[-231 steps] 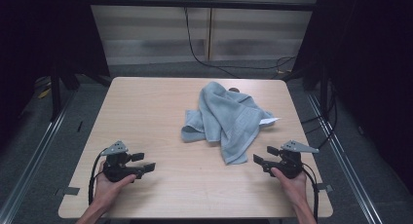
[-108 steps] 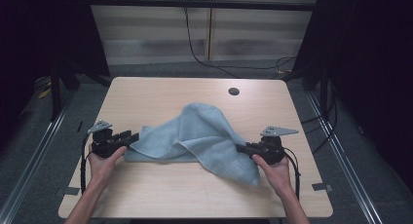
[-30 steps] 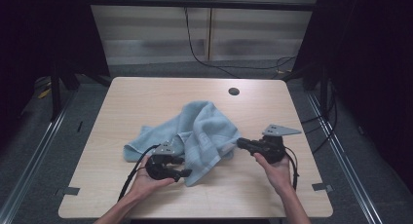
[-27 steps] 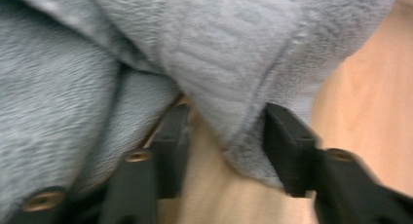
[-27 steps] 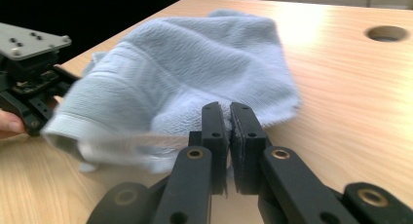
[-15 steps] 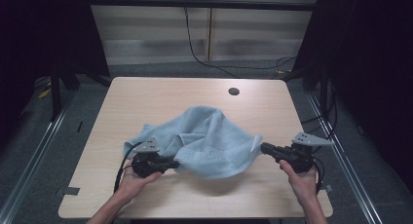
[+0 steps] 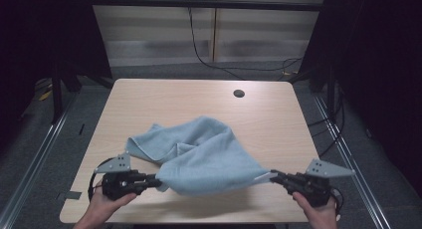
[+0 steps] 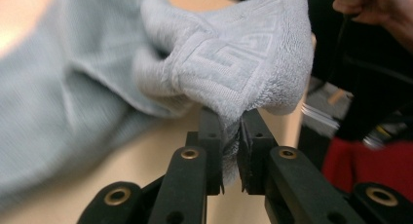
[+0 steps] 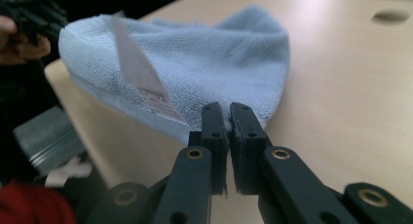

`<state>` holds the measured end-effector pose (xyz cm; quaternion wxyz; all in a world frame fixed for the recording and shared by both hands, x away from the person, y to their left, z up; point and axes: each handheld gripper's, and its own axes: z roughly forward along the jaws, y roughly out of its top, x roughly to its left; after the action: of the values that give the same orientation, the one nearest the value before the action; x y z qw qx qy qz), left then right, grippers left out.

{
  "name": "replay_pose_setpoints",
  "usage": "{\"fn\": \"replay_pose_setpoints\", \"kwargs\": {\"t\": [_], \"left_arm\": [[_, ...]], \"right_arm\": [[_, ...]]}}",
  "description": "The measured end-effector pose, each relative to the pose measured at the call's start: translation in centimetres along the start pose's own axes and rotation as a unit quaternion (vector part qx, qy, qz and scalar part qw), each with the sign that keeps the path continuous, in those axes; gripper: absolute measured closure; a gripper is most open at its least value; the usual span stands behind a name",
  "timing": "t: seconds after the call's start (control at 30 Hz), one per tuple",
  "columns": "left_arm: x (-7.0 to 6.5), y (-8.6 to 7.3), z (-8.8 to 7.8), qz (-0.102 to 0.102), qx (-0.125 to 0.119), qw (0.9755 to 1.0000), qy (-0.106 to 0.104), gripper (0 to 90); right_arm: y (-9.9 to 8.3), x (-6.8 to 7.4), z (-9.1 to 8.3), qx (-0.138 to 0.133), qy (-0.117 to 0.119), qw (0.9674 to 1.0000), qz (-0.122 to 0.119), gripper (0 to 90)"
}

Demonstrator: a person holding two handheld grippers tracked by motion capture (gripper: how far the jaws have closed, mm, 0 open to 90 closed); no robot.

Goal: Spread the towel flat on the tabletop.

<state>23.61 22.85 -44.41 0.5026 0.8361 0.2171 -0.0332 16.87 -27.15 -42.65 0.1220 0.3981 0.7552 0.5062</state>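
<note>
High view: the table [image 7: 278,114] is the biggest thing here, a pale wooden top with a round hole [image 7: 239,93] near its far edge. Across its near half hangs the light blue towel [image 7: 204,157], stretched between the two grippers, its near edge lifted off the wood and its far folds bunched and resting on the table toward the left. The left gripper [image 7: 152,179] has just been closing its jaws, and the left gripper view shows them pinched narrow on a patterned hem corner of the towel [image 8: 229,63]. The right gripper [image 7: 272,176] is clamped tight on the opposite corner, right beside the white care label [image 9: 141,78].

The step looks like spreading the towel flat. To do it well, I judge both hands should draw apart evenly until the held edge is taut, keeping that edge level. Then the towel wants a lift high enough for the bunched far part to fall free before it is laid down away from the person. The left bite seems shallow, so a gentle pull would guard against slipping.
</note>
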Motion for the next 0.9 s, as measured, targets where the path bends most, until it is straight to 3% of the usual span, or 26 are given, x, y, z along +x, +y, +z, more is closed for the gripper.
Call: {"fn": "replay_pose_setpoints", "kwargs": {"t": [0.1,0.17,0.3,0.37,0.5,0.6,0.67,0.7,0.8,0.9], "left_arm": [[0.1,-1.4,-0.3,-0.011,0.005,0.9999,-0.005,76.2],[0.5,-1.8,-0.6,-0.024,-0.003,0.9997,-0.007,70.3],[1.5,-1.3,-0.7,-0.032,-0.018,0.9993,0.001,64.3],[2.4,-0.6,0.1,-0.029,-0.013,0.9993,0.019,62.4],[5.3,1.3,2.6,-0.043,-0.007,0.9977,0.052,56.4],[7.2,2.9,4.3,-0.060,-0.026,0.9954,0.071,48.5],[7.7,3.3,4.9,-0.064,-0.029,0.9947,0.075,47.0],[8.3,4.0,6.1,-0.060,-0.025,0.9939,0.089,43.1],[8.9,4.3,7.9,-0.065,-0.025,0.9940,0.085,38.9],[9.1,4.2,9.2,-0.057,0.002,0.9928,0.106,36.9]], "right_arm": [[-2.0,0.5,0.5,0.032,0.003,0.9994,0.010,81.8],[-2.7,0.6,0.7,0.046,0.010,0.9988,0.012,74.5],[-3.2,0.3,1.2,0.059,0.008,0.9981,0.015,72.2],[-2.7,-0.3,2.2,0.068,0.000,0.9977,0.007,70.5],[-0.9,-2.4,5.3,0.066,0.005,0.9978,0.007,67.1],[0.6,-4.2,8.0,0.068,-0.005,0.9976,0.011,63.6],[1.1,-4.8,9.0,0.071,-0.006,0.9974,0.012,62.8],[1.8,-5.9,10.9,0.076,-0.007,0.9969,0.017,60.9],[2.5,-6.8,13.6,0.096,-0.014,0.9952,0.014,57.8],[2.6,-7.4,15.7,0.100,-0.017,0.9946,0.021,55.8]]}}
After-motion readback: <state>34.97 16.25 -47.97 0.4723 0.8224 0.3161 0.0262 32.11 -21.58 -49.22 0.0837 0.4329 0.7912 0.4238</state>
